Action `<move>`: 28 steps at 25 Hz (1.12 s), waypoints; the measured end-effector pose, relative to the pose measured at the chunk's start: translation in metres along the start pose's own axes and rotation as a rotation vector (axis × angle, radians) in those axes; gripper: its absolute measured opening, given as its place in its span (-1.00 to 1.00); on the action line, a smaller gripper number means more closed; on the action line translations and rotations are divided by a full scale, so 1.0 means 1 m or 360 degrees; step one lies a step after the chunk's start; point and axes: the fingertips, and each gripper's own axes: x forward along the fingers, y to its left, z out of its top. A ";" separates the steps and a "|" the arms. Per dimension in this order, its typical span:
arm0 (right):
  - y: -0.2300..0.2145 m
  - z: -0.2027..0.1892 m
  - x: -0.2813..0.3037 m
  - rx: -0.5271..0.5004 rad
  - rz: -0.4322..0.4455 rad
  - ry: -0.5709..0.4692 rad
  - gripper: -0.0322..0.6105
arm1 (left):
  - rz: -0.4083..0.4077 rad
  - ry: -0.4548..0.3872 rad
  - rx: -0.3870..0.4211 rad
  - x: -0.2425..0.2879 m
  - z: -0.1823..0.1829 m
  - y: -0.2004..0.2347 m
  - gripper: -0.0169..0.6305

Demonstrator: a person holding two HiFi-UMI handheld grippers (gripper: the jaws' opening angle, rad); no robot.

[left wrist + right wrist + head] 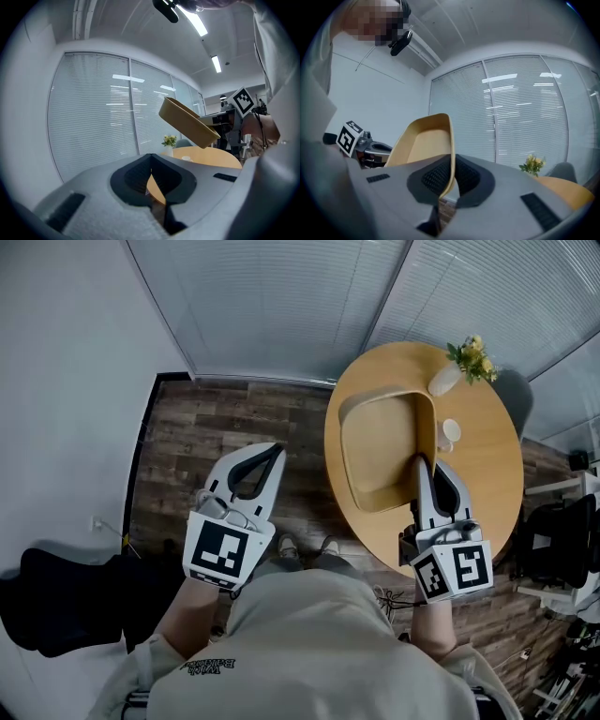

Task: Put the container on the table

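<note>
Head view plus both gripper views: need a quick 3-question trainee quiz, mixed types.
1. True or false: the shallow tan rounded-rectangular container lies flat on the round wooden table.
2. Which gripper's jaws clamp the container's rim? A) left gripper B) right gripper
3. Fill in: near the white vase of yellow flowers stands a small white ____.

Key: 1 false, it hangs tilted above the table. 2 B. 3 cup.

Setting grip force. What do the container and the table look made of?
Container: tan, matte, thin-walled, rounded corners; likely moulded fibre or bamboo composite, can't confirm. Table: wood-toned top, smooth, faint sheen; probably veneer or laminate.
</note>
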 end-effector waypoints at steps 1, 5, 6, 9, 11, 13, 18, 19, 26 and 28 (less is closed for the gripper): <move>-0.001 0.000 0.000 0.0008 0.0008 -0.0001 -0.80 | 0.0001 -0.0001 0.0001 0.001 0.001 -0.002 -0.88; -0.007 0.006 0.000 0.0034 0.0061 -0.0021 -0.80 | 0.0011 0.0010 0.0007 0.006 0.007 -0.010 -0.88; -0.010 0.007 0.000 0.0031 0.0069 -0.0023 -0.80 | 0.0019 0.0014 0.0002 0.008 0.008 -0.011 -0.88; -0.019 0.007 0.001 0.0001 0.0081 -0.0018 -0.80 | 0.0060 0.0018 0.0020 0.012 0.012 -0.014 -0.88; -0.026 0.005 0.001 -0.0016 0.0088 -0.0009 -0.80 | 0.0076 0.0022 0.0058 0.016 0.016 -0.019 -0.88; -0.032 0.002 0.001 -0.0008 0.0093 0.0002 -0.80 | 0.0080 0.0029 0.0049 0.020 0.019 -0.022 -0.88; -0.043 -0.002 0.004 0.0014 0.0113 0.0008 -0.80 | 0.0086 0.0048 0.0017 0.027 0.018 -0.028 -0.88; -0.044 -0.002 0.005 0.0015 0.0117 0.0006 -0.80 | 0.0093 0.0053 0.0013 0.028 0.018 -0.028 -0.88; -0.055 0.001 0.011 0.0006 0.0127 -0.0013 -0.80 | 0.0158 0.0075 0.0065 0.036 0.017 -0.016 -0.88; -0.055 0.002 0.015 -0.0007 0.0138 -0.0011 -0.80 | 0.0161 0.0070 0.0059 0.039 0.018 -0.013 -0.88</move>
